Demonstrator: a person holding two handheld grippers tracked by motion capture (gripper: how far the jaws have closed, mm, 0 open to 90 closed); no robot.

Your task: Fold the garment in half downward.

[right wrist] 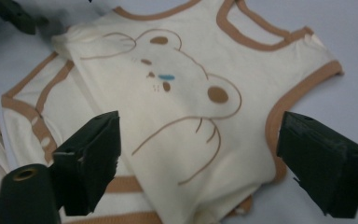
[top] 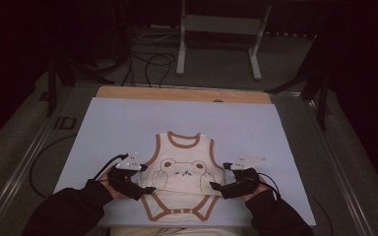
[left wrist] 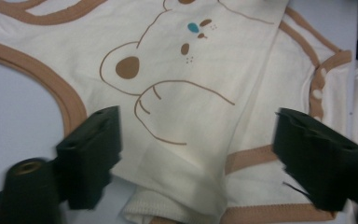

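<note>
High view – bodysuit: a cream baby bodysuit (top: 183,172) with brown trim and a bear print lies flat near the front edge of the pale blue surface (top: 128,123), neck hole pointing away from the person; its top part sits folded down over the snap end.
High view – left tool (top: 145,191): just beside the bodysuit's left edge at the fold, held low by a dark-sleeved hand.
High view – right tool (top: 216,187): just beside the right edge at the fold, mirroring the other.
Left gripper view – state: jaws stand wide apart with the folded cloth (left wrist: 186,107) lying between and beyond them; the pads press on nothing – let go.
Right gripper view – state: jaws likewise wide, the bear print (right wrist: 182,88) and armhole trim between them, nothing gripped.
Step in hand: judging by the fold, one lengthwise fold is laid and both tools are free of the cloth.
Next move: probably a fresh grip for the next fold – it calls for pinching both layers together so the first fold does not slip.
</note>
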